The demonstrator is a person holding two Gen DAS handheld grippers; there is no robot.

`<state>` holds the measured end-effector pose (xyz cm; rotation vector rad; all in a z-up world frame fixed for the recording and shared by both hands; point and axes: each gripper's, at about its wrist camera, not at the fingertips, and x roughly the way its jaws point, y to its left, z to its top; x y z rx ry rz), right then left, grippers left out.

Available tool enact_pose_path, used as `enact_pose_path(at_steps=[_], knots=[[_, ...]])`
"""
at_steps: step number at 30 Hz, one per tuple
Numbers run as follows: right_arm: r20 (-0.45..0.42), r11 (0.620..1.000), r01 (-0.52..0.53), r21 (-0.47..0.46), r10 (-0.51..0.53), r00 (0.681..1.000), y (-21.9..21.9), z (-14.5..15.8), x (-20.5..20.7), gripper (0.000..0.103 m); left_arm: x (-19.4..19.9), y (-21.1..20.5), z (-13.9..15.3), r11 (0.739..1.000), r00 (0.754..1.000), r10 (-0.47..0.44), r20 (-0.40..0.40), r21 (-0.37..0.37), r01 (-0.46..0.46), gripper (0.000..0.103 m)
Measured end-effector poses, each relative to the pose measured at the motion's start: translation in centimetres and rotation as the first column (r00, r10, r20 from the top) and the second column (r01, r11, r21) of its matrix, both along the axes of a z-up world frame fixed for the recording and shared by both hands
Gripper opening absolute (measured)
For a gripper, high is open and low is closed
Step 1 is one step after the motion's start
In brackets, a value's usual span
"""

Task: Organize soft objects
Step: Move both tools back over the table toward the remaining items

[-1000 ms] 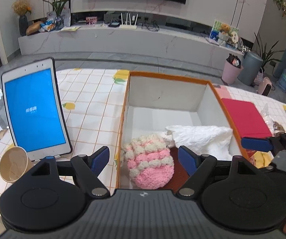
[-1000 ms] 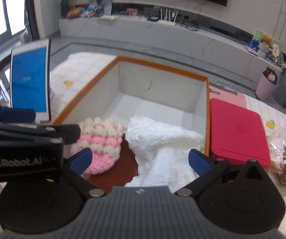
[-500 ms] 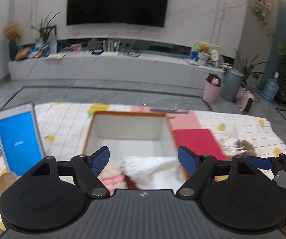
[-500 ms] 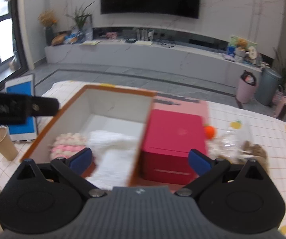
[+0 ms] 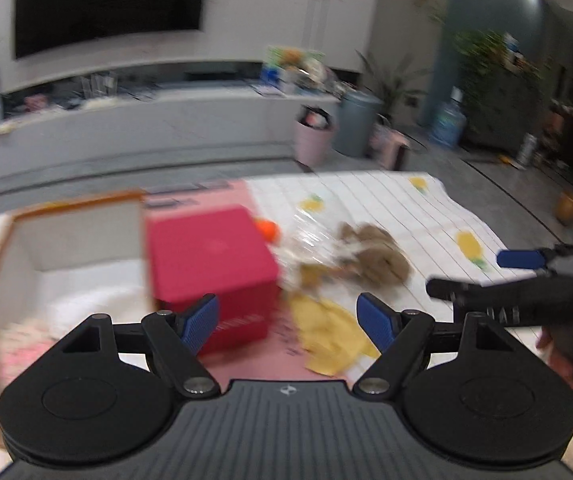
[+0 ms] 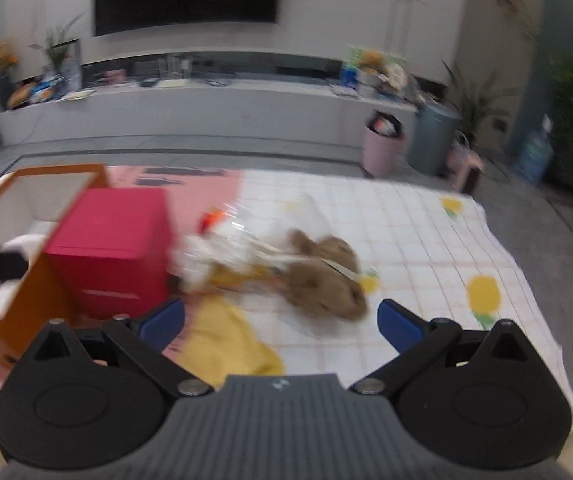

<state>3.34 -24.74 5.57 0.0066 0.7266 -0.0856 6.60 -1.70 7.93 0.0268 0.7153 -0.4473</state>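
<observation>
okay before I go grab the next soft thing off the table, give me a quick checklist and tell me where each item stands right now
1. Right gripper open and empty: ok.
2. Left gripper open and empty: ok.
3. Brown plush toy lying free on the tablecloth, ahead of the right gripper: ok.
4. Yellow cloth free of the plush: cannot tell, the frame is blurred.
5. Orange-rimmed box open with room inside: ok.
6. Clear plastic wrapper clear of the plush: not ok, they overlap.
</observation>
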Motion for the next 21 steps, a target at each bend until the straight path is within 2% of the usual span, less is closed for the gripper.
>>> enact_pose_path(at_steps=[3,8,12,15,18,21], knots=[[-0.022,0.997,0.057,0.051,-0.056,0.998,-2.8,-2.5,0.4,0.1,0.6,-1.8,-2.8,0.999,0.999,-0.05,-0.017,-0.007,0.05,0.092],[-0.08,0.989,0.107,0.099,-0.099,0.992,-5.0,-6.3,1.9,0.1,1.2,-5.0,-7.3,0.99,0.99,-0.136,-0.023,0.024,0.136,0.092],[-0.076,0.988,0.113,0.102,-0.106,0.991,-5.5,-7.4,2.5,0.1,0.9,-7.3,-10.2,0.981,0.982,-0.188,-0.01,0.052,0.188,0.092],[-0.075,0.99,0.118,0.081,-0.112,0.991,-6.1,-7.6,2.6,0.1,0.6,-9.1,-12.1,0.965,0.971,-0.239,0.023,0.114,0.235,0.092],[-0.093,0.984,0.127,0.121,-0.116,0.989,-7.3,-7.9,2.7,0.1,0.9,-10.6,-13.9,0.952,0.966,-0.256,0.03,0.179,0.247,0.092],[-0.142,0.98,0.129,0.153,-0.107,0.984,-8.1,-8.7,3.1,0.1,1.6,-11.3,-15.1,0.952,0.968,-0.248,0.037,0.195,0.237,0.092]])
